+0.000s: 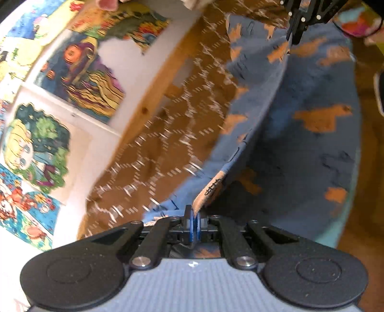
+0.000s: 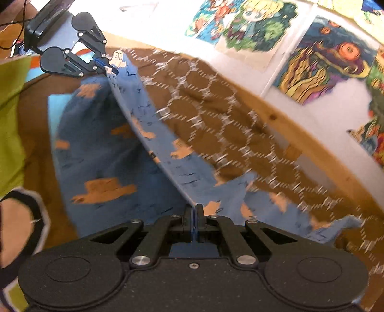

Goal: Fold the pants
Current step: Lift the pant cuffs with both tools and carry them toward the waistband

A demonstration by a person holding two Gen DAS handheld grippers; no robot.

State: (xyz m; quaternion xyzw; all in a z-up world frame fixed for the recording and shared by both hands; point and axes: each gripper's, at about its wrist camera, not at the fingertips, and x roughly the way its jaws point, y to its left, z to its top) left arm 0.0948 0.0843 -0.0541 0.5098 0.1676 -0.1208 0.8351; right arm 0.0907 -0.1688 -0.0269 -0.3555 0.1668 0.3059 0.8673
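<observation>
Slippage is my worry: my left gripper and right gripper are each pressed together on only a thin bite of the blue pants, so a tug between them could pull an edge free and spoil the fold. The pants hang over the brown patterned bedspread, their held edge stretched taut from one gripper to the other, which I judge to be the long axis.

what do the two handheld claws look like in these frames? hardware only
Both share one build: matte black linkage arms with round pivot discs and silver screws, ending in thin blue finger pads. The left claw sits on a grey ribbed housing; the right claw on a black speckled one. In the right wrist view, a thin black cable trails beside the left unit.
</observation>
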